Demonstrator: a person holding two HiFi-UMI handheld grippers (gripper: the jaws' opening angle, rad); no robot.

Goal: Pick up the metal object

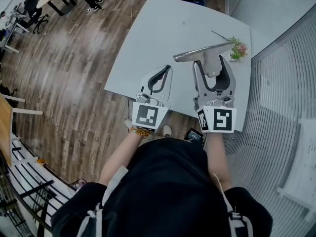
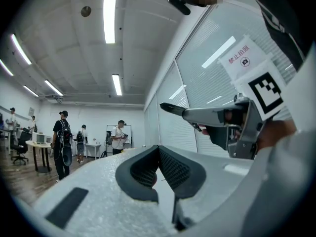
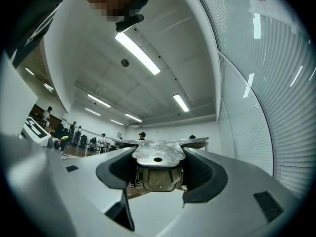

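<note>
The metal object (image 1: pixel 202 52) is a grey T-shaped piece with a long flat bar on top and a short stem. My right gripper (image 1: pixel 213 65) is shut on the stem and holds it above the right part of the white table (image 1: pixel 168 28). In the right gripper view the object (image 3: pixel 158 154) fills the gap, and both dark pads of the gripper (image 3: pixel 158 169) press on its sides. My left gripper (image 1: pixel 165 70) hangs beside it to the left, shut and with nothing in it (image 2: pixel 159 152). From the left gripper view the object (image 2: pixel 197 115) shows at the right, pointing left.
A small flower sprig (image 1: pixel 238 48) lies near the table's right edge. A glass wall with blinds (image 1: pixel 286 83) runs close along the right. Wooden floor (image 1: pixel 74 73) lies to the left, with a dark device (image 1: pixel 193 135) on it by my feet. Several people (image 2: pixel 63 137) stand far off.
</note>
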